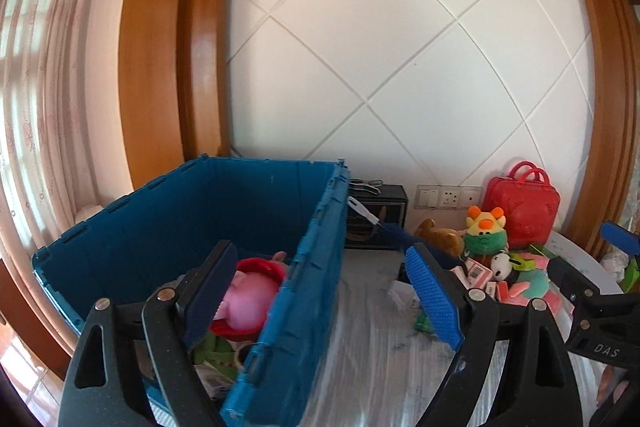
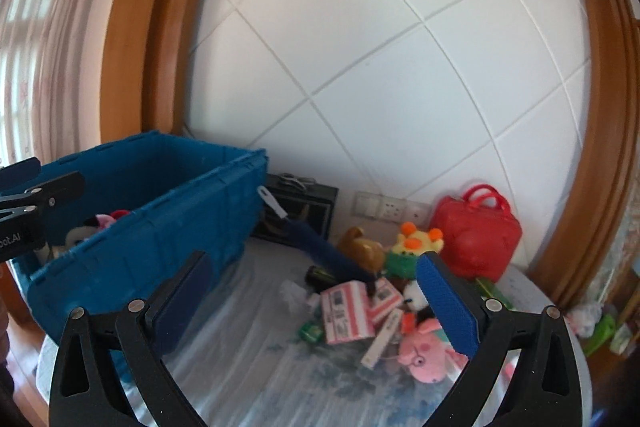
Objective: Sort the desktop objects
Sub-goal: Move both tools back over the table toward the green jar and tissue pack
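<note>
A big blue crate (image 1: 132, 227) stands on the left of the table, with a pink plush (image 1: 248, 303) and other items inside. My left gripper (image 1: 320, 247) is open over the crate's right wall, with nothing between its pads. My right gripper (image 2: 314, 259) is wide open and holds nothing. It points toward a pile at the right: a pink pig plush (image 2: 424, 355), red-and-white boxes (image 2: 344, 315), a yellow duck plush (image 2: 416, 247) and a brown plush (image 2: 360, 247). Each gripper shows at the edge of the other's view: the right gripper (image 1: 592, 255) and the left gripper (image 2: 40, 177).
A red carry case (image 2: 476, 239) stands against the white wall behind the pile. A black box (image 2: 296, 215) sits beside the crate, and a dark blue tool with a white handle (image 2: 316, 247) leans across it. The plastic-covered table (image 2: 260, 367) lies between crate and pile.
</note>
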`<move>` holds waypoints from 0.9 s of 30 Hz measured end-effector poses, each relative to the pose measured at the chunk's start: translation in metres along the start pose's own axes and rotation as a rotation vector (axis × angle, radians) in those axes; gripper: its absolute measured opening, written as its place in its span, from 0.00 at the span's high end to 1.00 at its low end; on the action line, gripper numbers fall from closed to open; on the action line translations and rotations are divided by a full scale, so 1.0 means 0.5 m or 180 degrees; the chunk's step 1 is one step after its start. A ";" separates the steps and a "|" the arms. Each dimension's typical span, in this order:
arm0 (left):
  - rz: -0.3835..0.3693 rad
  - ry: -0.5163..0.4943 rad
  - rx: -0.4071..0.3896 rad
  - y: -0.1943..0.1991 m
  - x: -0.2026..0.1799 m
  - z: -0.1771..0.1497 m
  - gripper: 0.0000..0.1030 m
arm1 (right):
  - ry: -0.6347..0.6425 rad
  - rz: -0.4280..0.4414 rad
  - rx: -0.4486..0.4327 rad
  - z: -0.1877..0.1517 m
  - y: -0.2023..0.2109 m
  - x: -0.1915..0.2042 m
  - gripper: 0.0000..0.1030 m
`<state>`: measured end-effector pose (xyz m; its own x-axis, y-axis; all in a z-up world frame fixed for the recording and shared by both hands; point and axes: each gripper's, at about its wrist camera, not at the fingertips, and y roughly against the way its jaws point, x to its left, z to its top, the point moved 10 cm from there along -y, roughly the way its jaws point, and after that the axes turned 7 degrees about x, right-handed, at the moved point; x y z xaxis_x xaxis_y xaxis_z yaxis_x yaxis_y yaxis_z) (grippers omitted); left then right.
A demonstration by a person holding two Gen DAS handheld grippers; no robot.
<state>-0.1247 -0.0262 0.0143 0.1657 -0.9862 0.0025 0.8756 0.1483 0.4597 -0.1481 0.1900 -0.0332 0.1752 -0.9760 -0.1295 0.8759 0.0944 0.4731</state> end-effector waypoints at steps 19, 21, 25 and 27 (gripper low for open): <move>-0.0524 -0.0307 0.1037 -0.248 -0.403 -0.194 0.16 | -0.1018 -0.1224 0.1143 -0.399 -0.050 -0.684 0.00; -0.0449 -0.0333 0.1136 -0.276 -0.407 -0.220 0.16 | -0.1089 -0.1296 0.1273 -0.439 -0.059 -0.730 0.00; -0.0309 -0.0252 0.1400 -0.357 -0.394 -0.274 0.16 | -0.1257 -0.1400 0.1527 -0.514 -0.085 -0.814 0.00; -0.0214 -0.0251 0.1498 -0.398 -0.381 -0.299 0.16 | -0.1336 -0.1428 0.1633 -0.546 -0.103 -0.849 0.00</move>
<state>-0.2627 0.1434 -0.2102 0.0648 -0.9977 0.0180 0.5798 0.0524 0.8131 -0.1450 0.6533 -0.2404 -0.4178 -0.9016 -0.1120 0.4889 -0.3270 0.8087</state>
